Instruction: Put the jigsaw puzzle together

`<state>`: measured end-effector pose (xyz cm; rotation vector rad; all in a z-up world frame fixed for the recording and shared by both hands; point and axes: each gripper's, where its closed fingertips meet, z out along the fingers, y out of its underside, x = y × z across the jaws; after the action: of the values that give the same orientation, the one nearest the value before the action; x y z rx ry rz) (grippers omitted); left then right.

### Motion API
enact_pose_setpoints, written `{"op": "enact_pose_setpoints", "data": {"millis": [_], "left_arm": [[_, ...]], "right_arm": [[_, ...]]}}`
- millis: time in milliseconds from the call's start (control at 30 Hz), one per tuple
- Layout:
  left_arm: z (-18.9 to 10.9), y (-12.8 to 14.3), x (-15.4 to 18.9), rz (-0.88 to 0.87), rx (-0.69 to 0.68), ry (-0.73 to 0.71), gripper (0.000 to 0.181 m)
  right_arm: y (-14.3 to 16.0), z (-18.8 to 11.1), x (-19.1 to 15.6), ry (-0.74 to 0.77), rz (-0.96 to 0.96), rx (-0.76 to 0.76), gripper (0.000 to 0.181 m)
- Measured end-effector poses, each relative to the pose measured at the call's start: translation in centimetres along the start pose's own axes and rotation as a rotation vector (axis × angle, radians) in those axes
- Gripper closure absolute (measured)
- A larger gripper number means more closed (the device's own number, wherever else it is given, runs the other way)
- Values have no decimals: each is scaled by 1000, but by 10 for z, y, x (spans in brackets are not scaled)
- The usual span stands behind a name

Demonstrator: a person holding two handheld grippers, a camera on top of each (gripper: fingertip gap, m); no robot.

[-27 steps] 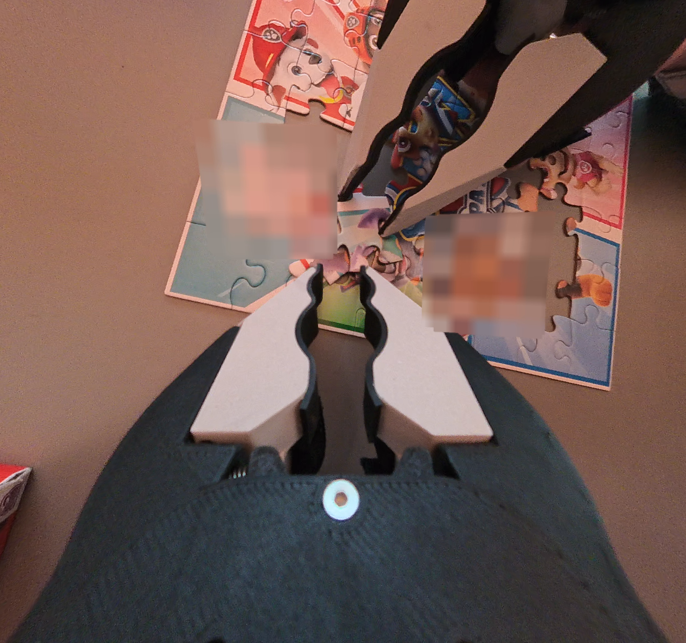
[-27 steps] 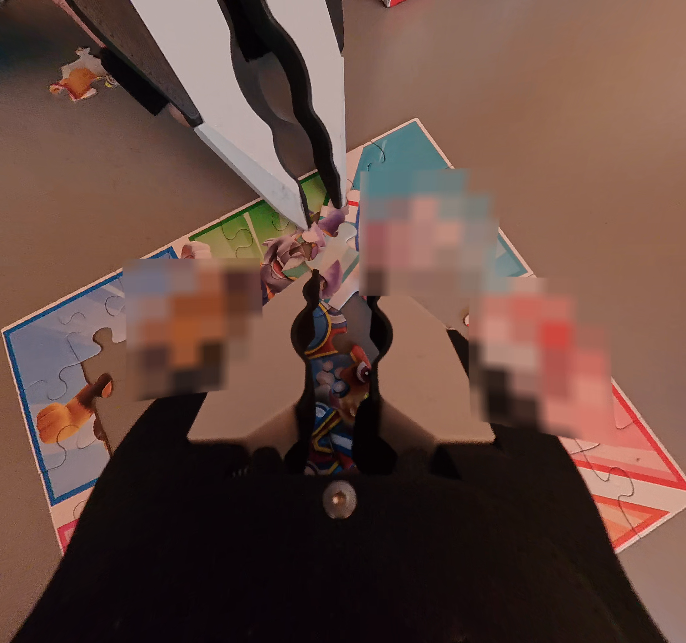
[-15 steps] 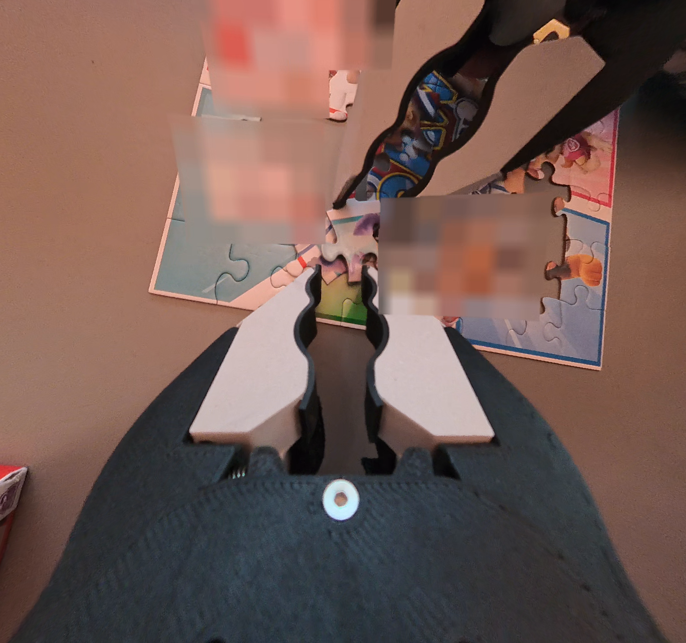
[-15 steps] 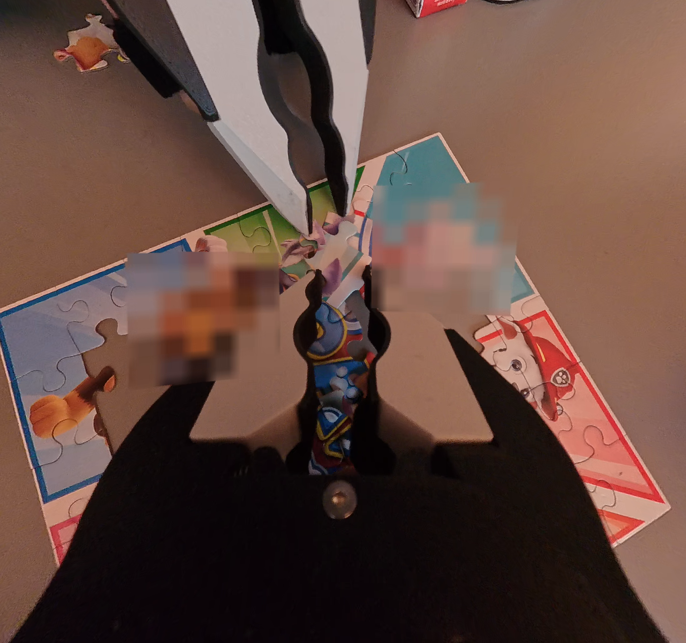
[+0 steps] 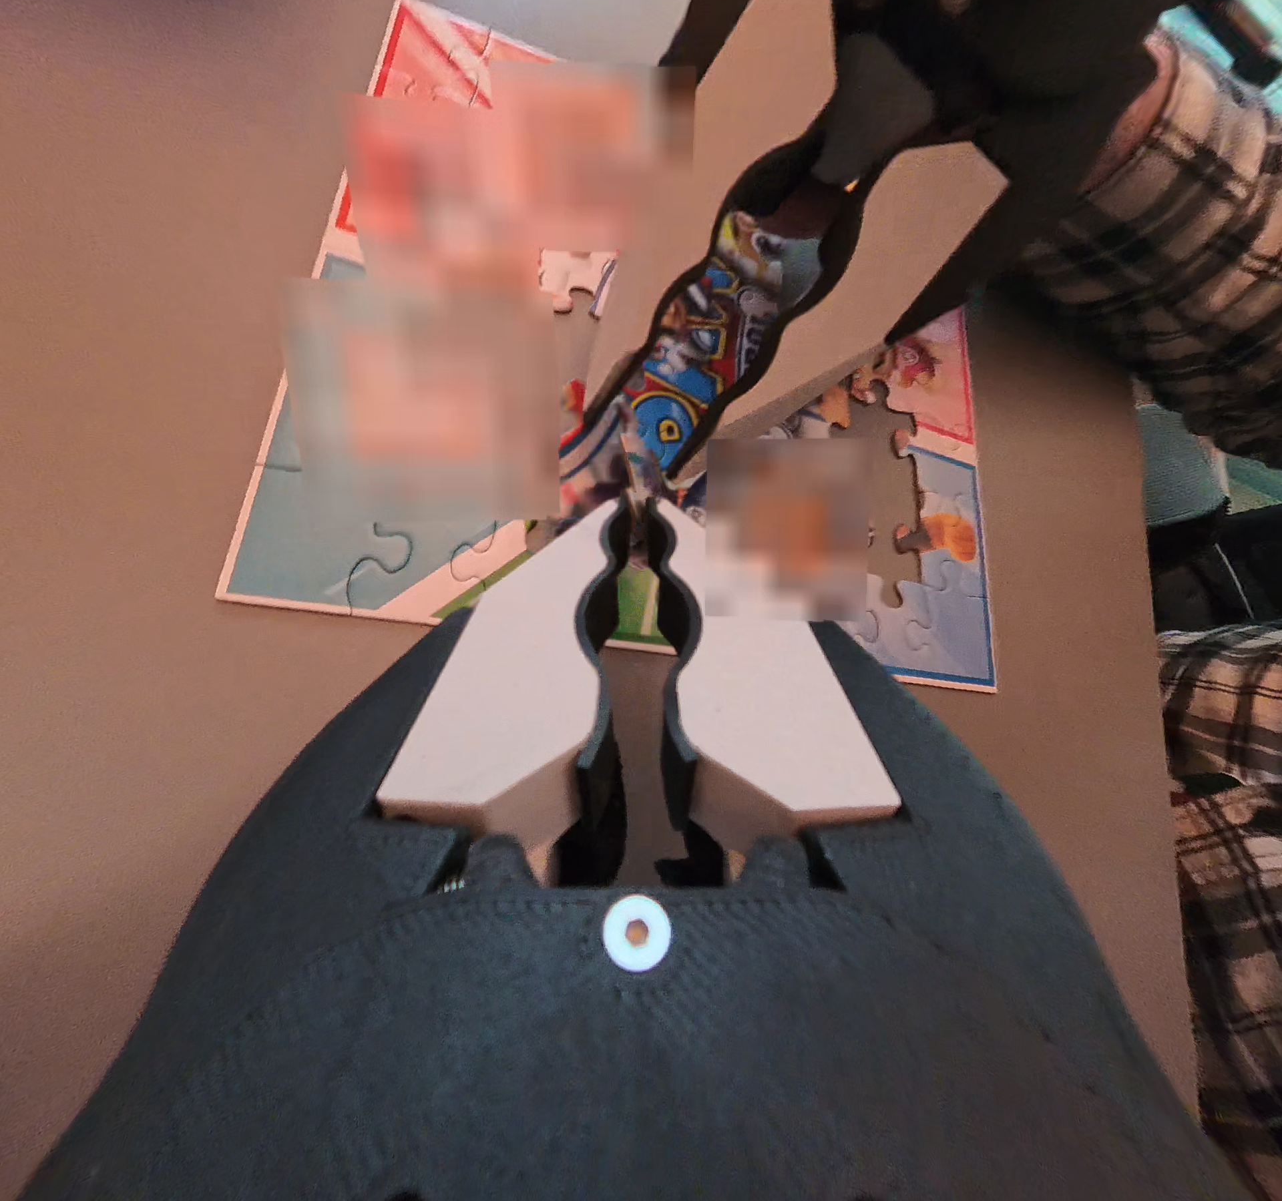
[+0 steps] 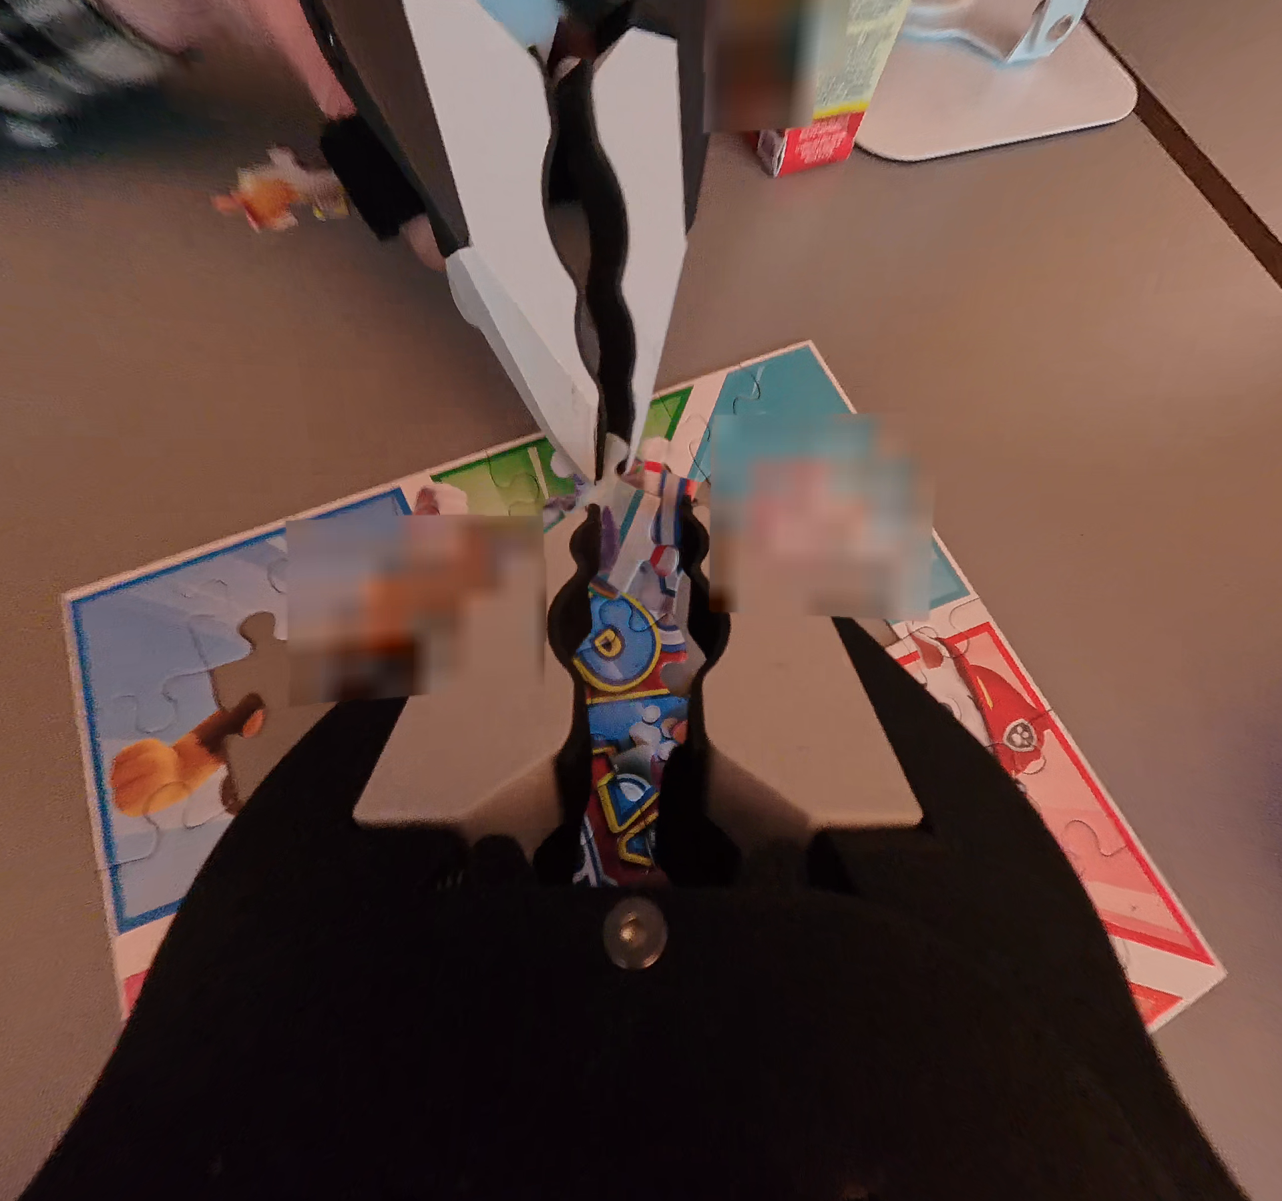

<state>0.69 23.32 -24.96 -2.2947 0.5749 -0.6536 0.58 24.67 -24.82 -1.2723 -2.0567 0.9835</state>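
Observation:
The jigsaw puzzle lies mostly assembled on the brown table and also shows in the right wrist view. My left gripper is shut on a loose puzzle piece, held on edge just above the puzzle's middle. In the right wrist view the left gripper comes down from above, pinching that pale piece. My right gripper is open and empty, its tips just short of the piece. It reaches in from the upper right in the left wrist view. A hole shows in the puzzle's blue part.
A loose orange piece lies on the table beyond the puzzle. A red box and a white stand base sit at the far right. A person's plaid sleeve is at the right edge.
My left gripper has closed on the piece that lay flat before its tips and tipped it up on edge. Both grippers have drawn back and up from the puzzle.

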Motion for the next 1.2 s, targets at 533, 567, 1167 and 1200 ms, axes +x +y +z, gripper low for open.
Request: {"op": "enact_pose_setpoints", "data": {"millis": [533, 567, 1167, 1200], "left_arm": [[1, -2, -7, 108, 14, -34, 162], [5, 3, -11, 92, -13, -47, 162], [26, 8, 31, 161, -85, 56, 163], [24, 5, 26, 167, -74, 25, 163]], "right_arm": [[3, -37, 15, -74, 201, 90, 181], [5, -39, 19, -59, 216, 90, 181], [18, -32, 16, -53, 220, 10, 181], [17, -36, 20, -40, 230, 24, 181]]}}
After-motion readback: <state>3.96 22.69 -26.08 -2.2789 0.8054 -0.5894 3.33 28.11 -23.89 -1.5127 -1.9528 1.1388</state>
